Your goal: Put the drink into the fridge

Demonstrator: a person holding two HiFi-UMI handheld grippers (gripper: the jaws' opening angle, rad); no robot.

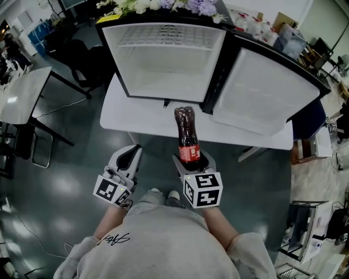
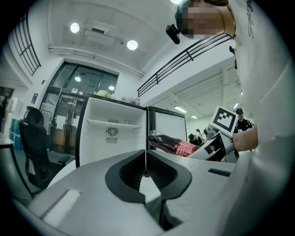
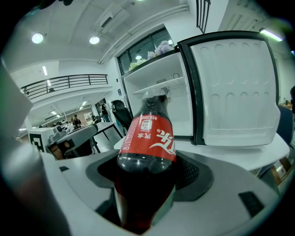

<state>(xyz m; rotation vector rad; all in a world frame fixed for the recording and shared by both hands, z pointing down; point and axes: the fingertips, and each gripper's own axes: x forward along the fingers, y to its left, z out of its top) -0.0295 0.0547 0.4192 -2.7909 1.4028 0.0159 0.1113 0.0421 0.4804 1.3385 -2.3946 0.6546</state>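
A dark cola bottle with a red label (image 1: pixel 187 133) sticks out forward from my right gripper (image 1: pixel 193 162), which is shut on its lower body; in the right gripper view the bottle (image 3: pixel 147 147) fills the gap between the jaws. It hangs just before the front edge of the white table (image 1: pixel 136 120). On that table stands a small fridge (image 1: pixel 163 60), its white inside empty and its door (image 1: pixel 264 92) swung open to the right. My left gripper (image 1: pixel 126 159) is shut and empty, level with the right one; its view shows the bottle (image 2: pixel 170 144) to its right.
Flowers (image 1: pixel 163 5) lie on top of the fridge. A grey table (image 1: pixel 22 92) and a black chair (image 1: pixel 82 60) stand at the left. Boxes and shelves (image 1: pixel 313 147) crowd the right side. Dark floor lies under me.
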